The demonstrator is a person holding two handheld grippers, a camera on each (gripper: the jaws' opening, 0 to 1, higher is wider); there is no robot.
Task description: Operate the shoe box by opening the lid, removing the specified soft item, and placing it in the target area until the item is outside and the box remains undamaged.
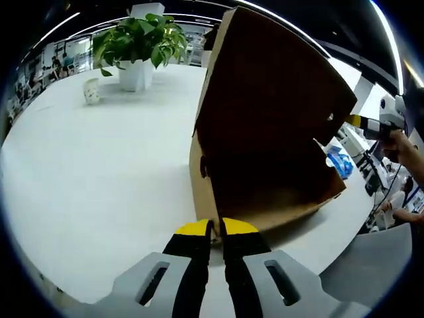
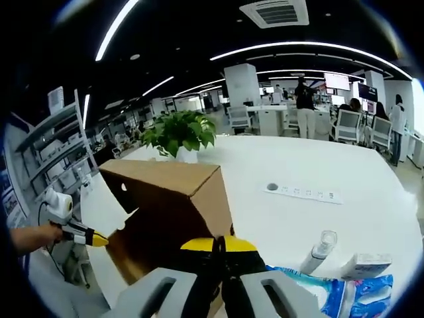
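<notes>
Cardboard is looming in front of both my tools: the shoe box (image 1: pixel 265 132) is lying tipped on the white table (image 1: pixel 99 185), its dark open inside facing my left gripper view and its big flap standing up toward twelve o'clock. My left gripper (image 1: pixel 216 228) is sitting at six o'clock with its yellow-tipped jaws pressed together, right at the box's near lower corner; I cannot tell whether they are pinching the cardboard edge or only touching it. In my right gripper view the same shoe box (image 2: pixel 173 199) is showing its plain brown outside, with my right gripper (image 2: pixel 219 244) at six o'clock, jaws drawn together against the box's near corner, and again I cannot tell whether any cardboard is caught between them. My other tool is poking in at nine o'clock of that view, held by my hand (image 2: pixel 33 236). Behind the box a potted plant (image 1: pixel 138 46) is standing at eleven o'clock in the left gripper view. At five o'clock in the right gripper view a blue-and-white packet (image 2: pixel 331 291) is lying on the table.
</notes>
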